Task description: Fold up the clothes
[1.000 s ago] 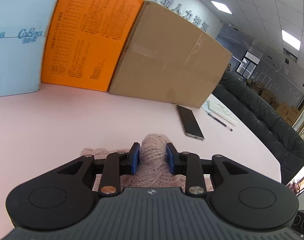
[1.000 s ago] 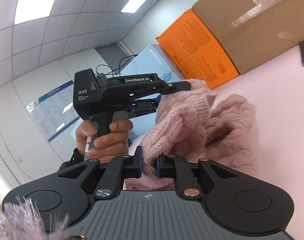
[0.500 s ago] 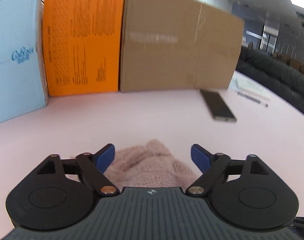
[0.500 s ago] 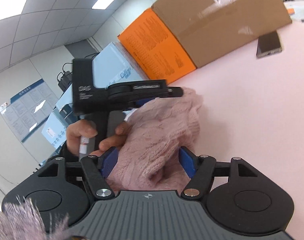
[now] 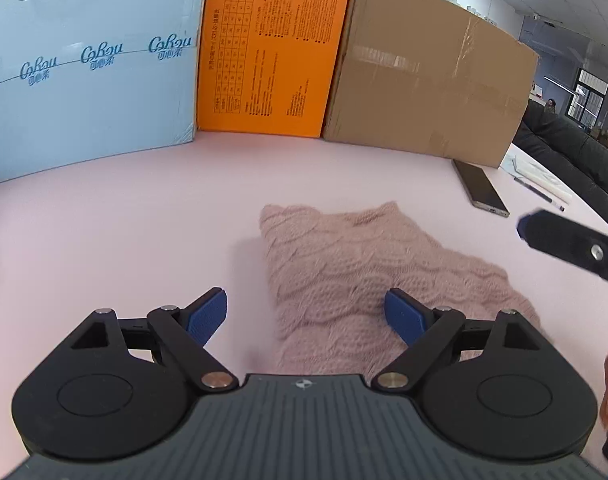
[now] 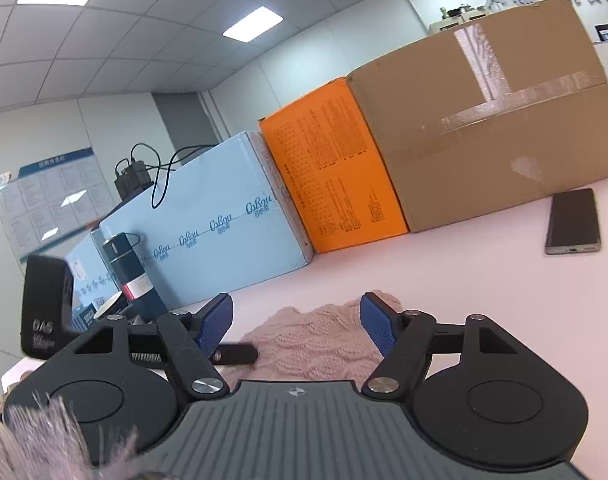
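Observation:
A pink knitted sweater [image 5: 364,264] lies folded and flat on the pale pink table [image 5: 123,220]. My left gripper [image 5: 306,316] stands open just above its near edge, blue pads spread wide and touching nothing. One finger of the right gripper [image 5: 564,244] reaches in from the right of the left wrist view. In the right wrist view the right gripper [image 6: 296,326] is open too, with the sweater [image 6: 312,344] low between its pads and untouched. The left gripper's body [image 6: 43,308] shows at the left there.
A light blue box [image 5: 83,80], an orange box [image 5: 271,52] and a brown carton [image 5: 424,76] line the table's far side. A phone [image 5: 484,192] lies right of the sweater, with a pen and papers [image 5: 540,184] beyond. A black bottle [image 6: 129,276] stands at the left.
Both grippers opened and let go of the sweater. It dropped from a raised bunch to lie flat on the table. Both grippers drew back from it.

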`<state>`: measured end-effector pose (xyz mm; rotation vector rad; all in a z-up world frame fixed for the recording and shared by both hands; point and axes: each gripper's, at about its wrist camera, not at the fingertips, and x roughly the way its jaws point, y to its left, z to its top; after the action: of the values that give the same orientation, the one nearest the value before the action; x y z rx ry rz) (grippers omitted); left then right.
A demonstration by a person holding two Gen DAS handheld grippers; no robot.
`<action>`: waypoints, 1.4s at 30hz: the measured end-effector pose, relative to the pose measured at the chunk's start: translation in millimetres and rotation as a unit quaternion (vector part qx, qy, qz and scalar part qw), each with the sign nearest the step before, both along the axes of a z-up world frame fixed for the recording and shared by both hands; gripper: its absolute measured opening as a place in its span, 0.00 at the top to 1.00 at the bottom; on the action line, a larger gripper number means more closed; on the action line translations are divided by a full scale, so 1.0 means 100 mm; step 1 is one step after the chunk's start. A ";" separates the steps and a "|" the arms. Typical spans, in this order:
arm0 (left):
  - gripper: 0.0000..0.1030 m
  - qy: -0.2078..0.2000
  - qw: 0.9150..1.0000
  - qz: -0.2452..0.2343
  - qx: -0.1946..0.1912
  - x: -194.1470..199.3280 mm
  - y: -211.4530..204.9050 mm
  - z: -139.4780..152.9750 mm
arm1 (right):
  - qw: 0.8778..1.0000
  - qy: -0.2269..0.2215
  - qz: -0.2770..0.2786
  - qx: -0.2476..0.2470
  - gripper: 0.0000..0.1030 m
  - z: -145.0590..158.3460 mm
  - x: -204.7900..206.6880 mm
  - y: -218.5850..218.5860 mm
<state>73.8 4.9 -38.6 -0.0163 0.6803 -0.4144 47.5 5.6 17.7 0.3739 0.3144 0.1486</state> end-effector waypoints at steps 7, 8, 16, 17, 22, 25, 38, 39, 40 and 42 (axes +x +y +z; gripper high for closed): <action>0.17 -0.052 0.993 0.012 0.103 -0.29 -0.10 -0.28 | 0.982 0.094 0.034 -0.160 0.28 -0.27 0.76 0.27; 0.16 -0.060 0.992 0.013 0.107 -0.31 -0.10 -0.29 | 0.977 0.115 0.037 -0.174 0.28 -0.36 0.85 0.28; 0.10 -0.025 0.999 0.028 0.026 -0.20 0.20 -0.30 | 0.986 0.142 0.063 -0.054 0.10 -0.66 0.95 -0.15; 0.08 -0.019 0.999 0.036 0.009 -0.18 0.26 -0.30 | 0.988 0.134 0.070 -0.029 0.07 -0.66 0.93 -0.22; 0.05 0.016 0.995 0.083 -0.045 -0.08 0.48 -0.33 | 0.980 0.084 0.079 0.164 0.01 -0.74 0.78 -0.75; 0.04 0.023 0.995 0.087 -0.048 -0.08 0.49 -0.34 | 0.972 0.083 0.103 0.196 0.00 -0.73 0.76 -0.86; 0.00 0.004 0.994 0.109 -0.031 -0.39 0.50 -0.34 | 0.974 0.110 0.131 0.146 0.00 -0.69 0.76 -0.76; 0.00 0.002 0.994 0.106 -0.032 -0.40 0.50 -0.34 | 0.974 0.110 0.131 0.146 0.00 -0.69 0.76 -0.76; 0.00 0.002 0.994 0.103 -0.035 -0.41 0.49 -0.34 | 0.974 0.110 0.130 0.146 0.00 -0.70 0.76 -0.76; 0.00 0.011 0.995 0.089 -0.049 -0.40 0.49 -0.34 | 0.975 0.112 0.130 0.143 0.00 -0.70 0.76 -0.76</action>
<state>33.8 54.2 -72.9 -0.1737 0.6730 -0.2760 123.8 -70.8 -52.2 0.6366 0.5673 0.4137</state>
